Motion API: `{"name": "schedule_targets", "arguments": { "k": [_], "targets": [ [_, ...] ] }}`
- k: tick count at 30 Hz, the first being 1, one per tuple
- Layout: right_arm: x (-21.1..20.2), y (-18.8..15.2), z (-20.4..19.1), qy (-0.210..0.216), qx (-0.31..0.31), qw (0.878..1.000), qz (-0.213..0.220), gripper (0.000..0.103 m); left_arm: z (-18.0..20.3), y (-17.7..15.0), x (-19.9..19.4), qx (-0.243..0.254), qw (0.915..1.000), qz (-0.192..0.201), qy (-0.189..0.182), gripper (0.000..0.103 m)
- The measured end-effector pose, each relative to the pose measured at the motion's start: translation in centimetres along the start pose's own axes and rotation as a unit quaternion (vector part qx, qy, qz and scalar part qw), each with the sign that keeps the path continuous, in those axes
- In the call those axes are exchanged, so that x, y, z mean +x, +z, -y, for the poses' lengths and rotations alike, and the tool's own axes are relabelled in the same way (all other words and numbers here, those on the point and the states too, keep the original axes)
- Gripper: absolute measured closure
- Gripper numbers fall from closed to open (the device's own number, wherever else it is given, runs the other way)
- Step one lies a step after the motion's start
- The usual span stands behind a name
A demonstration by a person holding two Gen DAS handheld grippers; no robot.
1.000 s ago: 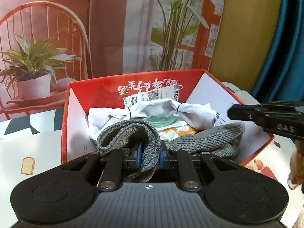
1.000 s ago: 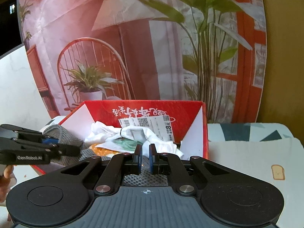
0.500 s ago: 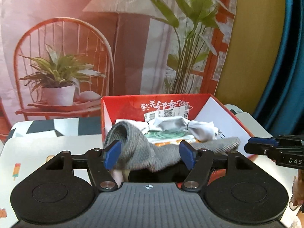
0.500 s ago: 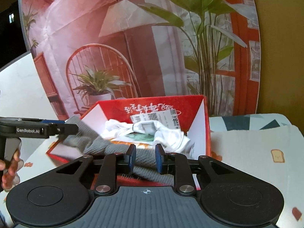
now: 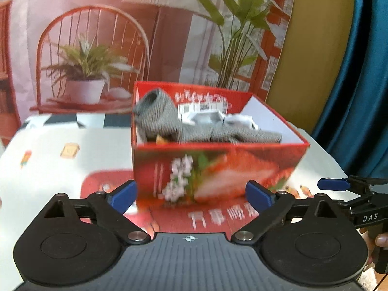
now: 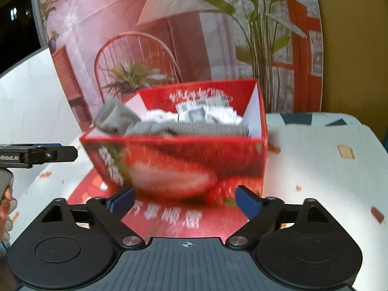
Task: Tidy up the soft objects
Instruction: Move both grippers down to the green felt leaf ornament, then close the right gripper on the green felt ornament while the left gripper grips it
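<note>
Step in hand: both grippers are releasing and drawing clear of the red box (image 5: 218, 167); best to be backing off level, so nothing snags the knit.
Left gripper (image 5: 191, 195): jaws have just been opening, now standing wide, nothing between them.
Right gripper (image 6: 185, 200): jaws likewise just opened, wide and empty.
Grey knit cloth (image 5: 184, 127): lying inside the box, one rolled end rising at the left corner, the rest draping along the near wall.
White bundle (image 6: 206, 115): sitting behind it, crumpled.
Table (image 6: 327, 177): carrying the box.
</note>
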State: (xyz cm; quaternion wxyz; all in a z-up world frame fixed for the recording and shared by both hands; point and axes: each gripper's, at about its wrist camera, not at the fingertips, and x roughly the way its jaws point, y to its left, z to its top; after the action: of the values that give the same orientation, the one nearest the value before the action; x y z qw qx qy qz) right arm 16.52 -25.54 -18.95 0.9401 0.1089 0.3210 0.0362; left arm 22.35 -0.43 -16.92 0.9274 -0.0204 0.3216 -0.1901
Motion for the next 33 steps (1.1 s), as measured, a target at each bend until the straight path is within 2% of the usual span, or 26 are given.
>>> {"name": "schedule_targets", "arguments": {
  "k": [5,11,21,26,32,33],
  "targets": [
    [-0.5,-2.4,-0.8,0.001,-0.014,1.000,-0.016,0.001,0.1,-2.6,-0.3,-0.014,0.9998,-0.010,0.003,0.004],
    [-1.0,-5.0,-1.8,-0.006,-0.024,0.999,-0.026,0.001,0.3,-5.0,-0.6,-0.019,0.9994,-0.026,0.011,0.004],
    [-2.0,-7.3,-2.9,-0.003,-0.048,0.998,-0.033,0.001,0.1,-7.5,-0.4,-0.036,0.9986,-0.039,0.005,0.004],
    [-1.5,-8.5,-3.9,-0.014,-0.072,0.995,-0.066,0.005,-0.2,-8.2,0.1,-0.045,0.9979,-0.047,0.007,0.004],
    [-1.2,-9.4,-3.8,-0.025,-0.076,0.992,-0.099,0.021,-0.5,-8.6,0.5,-0.051,0.9976,-0.048,0.004,0.004],
    [-1.2,-9.3,-3.7,-0.026,-0.075,0.992,-0.100,0.026,-0.6,-8.6,0.6,-0.052,0.9976,-0.047,0.003,0.004]
  ]
}}
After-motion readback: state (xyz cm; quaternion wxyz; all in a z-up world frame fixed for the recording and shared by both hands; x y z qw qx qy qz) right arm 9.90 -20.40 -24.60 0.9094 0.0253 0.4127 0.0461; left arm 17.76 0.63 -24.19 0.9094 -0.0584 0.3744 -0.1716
